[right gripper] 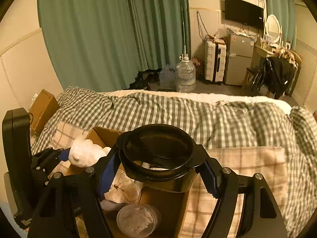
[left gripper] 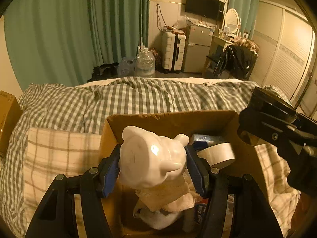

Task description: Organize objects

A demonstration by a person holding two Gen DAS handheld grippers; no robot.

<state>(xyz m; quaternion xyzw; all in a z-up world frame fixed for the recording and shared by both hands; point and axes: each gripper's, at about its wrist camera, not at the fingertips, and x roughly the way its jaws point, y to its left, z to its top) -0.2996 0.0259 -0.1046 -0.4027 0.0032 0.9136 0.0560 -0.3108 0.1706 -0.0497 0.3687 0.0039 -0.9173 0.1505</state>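
My left gripper (left gripper: pixel 153 164) is shut on a white glossy animal doll (left gripper: pixel 146 150) in a beige lace dress, its blue pads pressing both sides of the head. The doll hangs over an open cardboard box (left gripper: pixel 170 119) on the bed. In the box lie a roll of tape (left gripper: pixel 218 154), a blue packet (left gripper: pixel 206 138) and a clear plastic tub (right gripper: pixel 138 220). My right gripper (right gripper: pixel 158 168) is shut on a black round jar (right gripper: pixel 158 144) with a lid, held above the box's right side. The jar (left gripper: pixel 265 107) also shows in the left wrist view, right of the doll.
The box rests on a pale plaid pillow (left gripper: pixel 59 154) on a bed with a green-and-white checked duvet (left gripper: pixel 138 97). A smaller brown carton (right gripper: pixel 42 107) sits at the bed's left edge. Beyond the bed stand water jugs (left gripper: pixel 144 63), a white suitcase (left gripper: pixel 173 51) and a small fridge (left gripper: pixel 198 47).
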